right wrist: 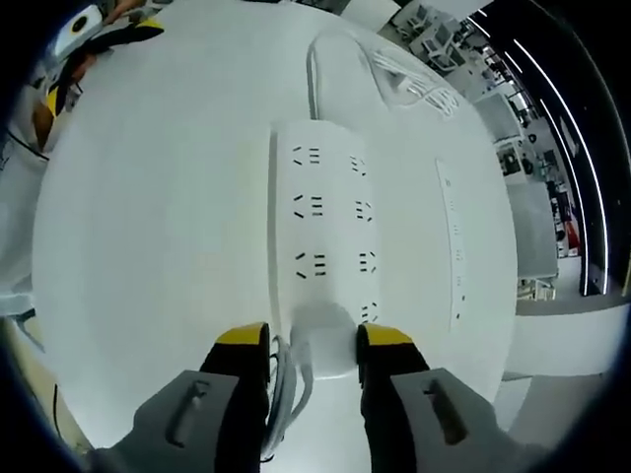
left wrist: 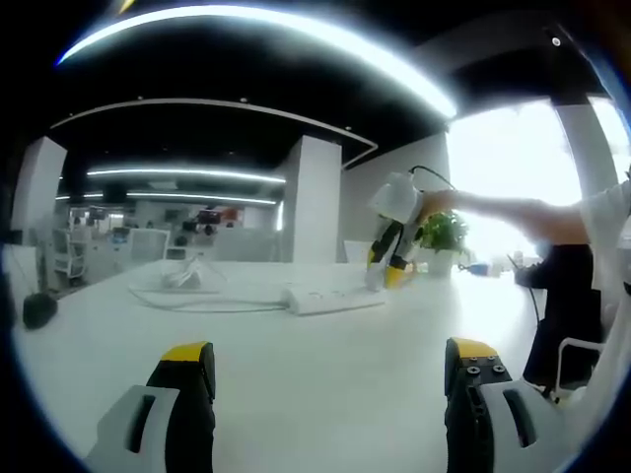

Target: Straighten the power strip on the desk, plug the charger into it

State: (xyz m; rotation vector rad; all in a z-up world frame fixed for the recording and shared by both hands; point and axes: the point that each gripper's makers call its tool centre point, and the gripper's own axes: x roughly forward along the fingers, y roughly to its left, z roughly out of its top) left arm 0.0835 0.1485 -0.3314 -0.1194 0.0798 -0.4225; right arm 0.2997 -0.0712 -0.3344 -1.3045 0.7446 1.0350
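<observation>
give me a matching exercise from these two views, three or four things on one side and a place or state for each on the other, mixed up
Things
1. power strip
2. charger
3. left gripper
4. potted plant

Places or states
a. between the right gripper tips
b. open above bare desk
c. far desk edge by the bright window
d. flat on the desk, sockets up

Pairs: 1-d, 2-a, 3-b, 4-c

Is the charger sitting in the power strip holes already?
No, the charger sits between the right gripper jaws at the near end of the power strip, whose visible sockets are all bare.
</observation>
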